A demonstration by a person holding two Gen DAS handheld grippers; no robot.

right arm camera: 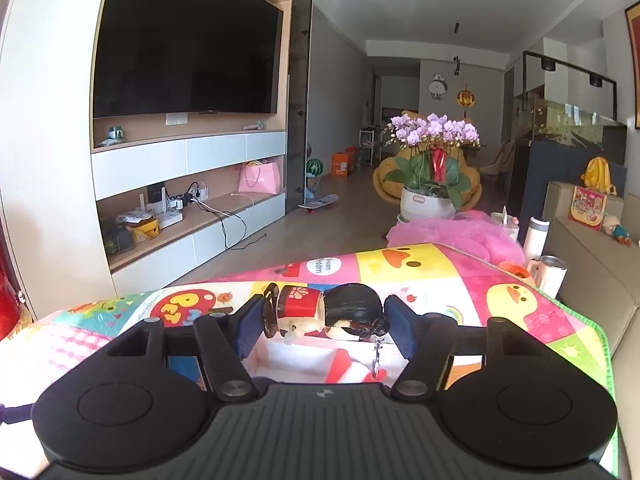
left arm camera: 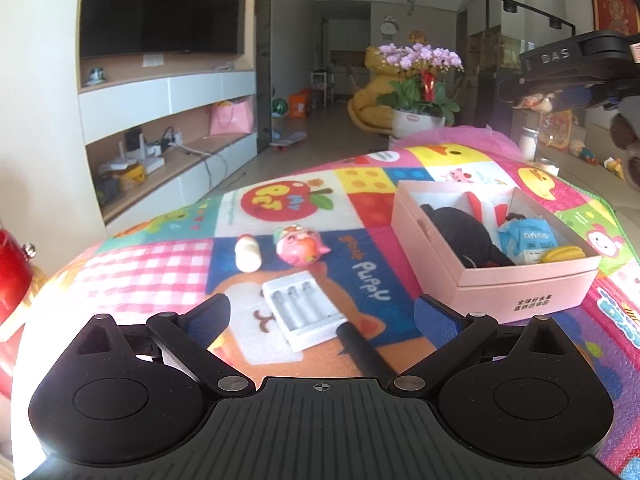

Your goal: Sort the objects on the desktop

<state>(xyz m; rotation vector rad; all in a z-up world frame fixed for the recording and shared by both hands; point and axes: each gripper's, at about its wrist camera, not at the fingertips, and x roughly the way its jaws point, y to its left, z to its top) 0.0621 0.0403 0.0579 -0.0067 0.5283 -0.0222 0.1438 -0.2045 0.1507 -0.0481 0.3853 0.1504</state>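
Note:
In the left wrist view my left gripper (left arm camera: 324,318) stands wide open low over the colourful mat, nothing pressed between its blue pads. A white battery charger (left arm camera: 300,312) and a black pen-like rod (left arm camera: 364,350) lie between its fingers. Beyond them lie a small white bottle (left arm camera: 248,254) and a pink round-faced toy (left arm camera: 300,246). The open pink box (left arm camera: 500,284) at the right holds a black item, a blue packet and a yellow corn toy. In the right wrist view my right gripper (right arm camera: 325,326) is shut on a doll keychain (right arm camera: 320,310) lying sideways, above the box's pale inside (right arm camera: 288,354).
The patchwork play mat (left arm camera: 160,268) covers the table, whose far edge drops to the floor. A potted orchid (right arm camera: 432,160) stands beyond the far end, and cups and a flask (right arm camera: 536,236) at the right. The other gripper's black housing (left arm camera: 576,64) hangs at the upper right.

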